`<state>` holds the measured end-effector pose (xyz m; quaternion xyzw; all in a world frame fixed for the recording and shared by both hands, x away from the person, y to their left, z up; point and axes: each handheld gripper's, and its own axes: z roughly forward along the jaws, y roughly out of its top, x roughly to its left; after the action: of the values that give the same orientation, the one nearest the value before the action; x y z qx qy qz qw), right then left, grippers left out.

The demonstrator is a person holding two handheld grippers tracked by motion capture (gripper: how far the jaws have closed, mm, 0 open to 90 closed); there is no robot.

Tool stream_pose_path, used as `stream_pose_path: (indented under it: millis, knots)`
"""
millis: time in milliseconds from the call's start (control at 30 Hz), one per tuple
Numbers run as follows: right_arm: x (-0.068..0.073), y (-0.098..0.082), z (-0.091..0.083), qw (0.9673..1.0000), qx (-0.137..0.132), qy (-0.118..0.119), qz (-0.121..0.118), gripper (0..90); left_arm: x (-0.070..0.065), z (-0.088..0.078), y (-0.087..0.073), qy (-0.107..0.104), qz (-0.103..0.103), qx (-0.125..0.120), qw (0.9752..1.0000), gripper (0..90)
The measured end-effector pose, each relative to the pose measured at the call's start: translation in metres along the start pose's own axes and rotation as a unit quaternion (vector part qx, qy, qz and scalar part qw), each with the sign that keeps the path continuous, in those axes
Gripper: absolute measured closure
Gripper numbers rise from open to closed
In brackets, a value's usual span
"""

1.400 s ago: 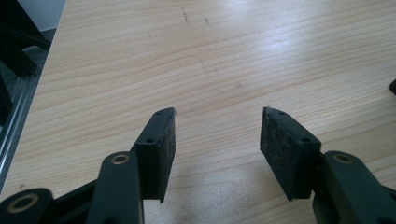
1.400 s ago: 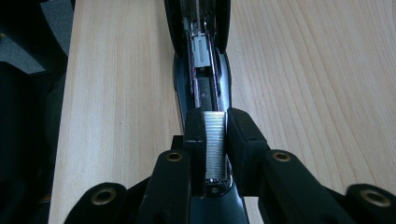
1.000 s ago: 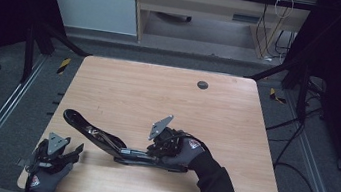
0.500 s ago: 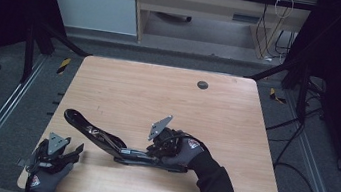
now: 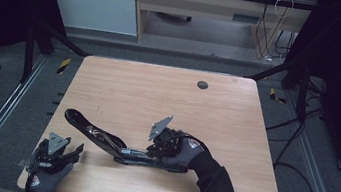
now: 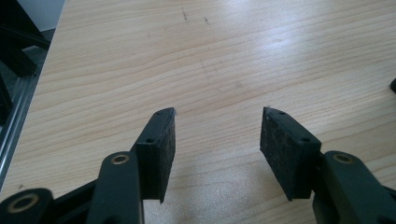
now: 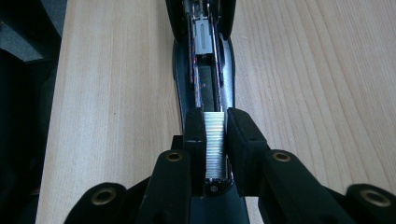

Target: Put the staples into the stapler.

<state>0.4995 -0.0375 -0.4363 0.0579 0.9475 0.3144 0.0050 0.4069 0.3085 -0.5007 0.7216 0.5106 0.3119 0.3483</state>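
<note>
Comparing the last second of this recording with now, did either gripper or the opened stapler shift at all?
Nothing visibly changed. The right gripper is still shut on the silver strip of staples over the opened black stapler, and the left gripper still rests open and empty at the near left corner of the light wooden table.

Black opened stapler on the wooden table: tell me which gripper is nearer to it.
Right. The right gripper is over the black opened stapler, clamping a staple strip; the left gripper sits apart, open.

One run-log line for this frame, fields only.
scene: opened stapler on table | right claw: shut on staple strip over stapler channel | left claw: open, over bare wood
</note>
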Motion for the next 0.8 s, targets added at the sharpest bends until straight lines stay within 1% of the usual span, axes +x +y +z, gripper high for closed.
stream_pose_path:
  millis: [33, 67, 133, 567, 600, 800]
  knots:
    - [0.0002, 0.0001, -0.0001, 1.0, 0.001, -0.001, 0.001, 78.3, 0.0, 0.0001, 0.0, 0.0, 0.0, 0.0, 1.0, 45.2]
    - [-0.0005, -0.0001, 0.0003, 1.0, -0.002, 0.005, 0.0, 78.2, -0.0001, 0.0001, 0.0, 0.0, 0.0, 0.0, 1.0, 45.2]
    - [-0.0006, -0.0001, 0.0005, 1.0, -0.001, 0.005, 0.0, 78.2, -0.0002, 0.0, 0.0, 0.0, 0.001, 0.0, 1.0, 45.2]
    - [0.0001, 0.0012, 0.0018, 1.0, -0.002, 0.0, -0.002, 78.2, -0.0002, 0.0001, 0.0, 0.0, 0.001, 0.0, 1.0, 45.1]
    - [-0.0007, 0.0015, 0.0019, 1.0, -0.001, 0.003, -0.006, 78.2, -0.0002, 0.0001, 0.0, 0.0, 0.0, 0.0, 1.0, 45.2]
    - [-0.0008, 0.0018, 0.002, 0.9999, -0.001, 0.007, -0.007, 78.3, -0.0001, 0.0, 0.0, 0.0, 0.0, 0.0, 1.0, 45.2]
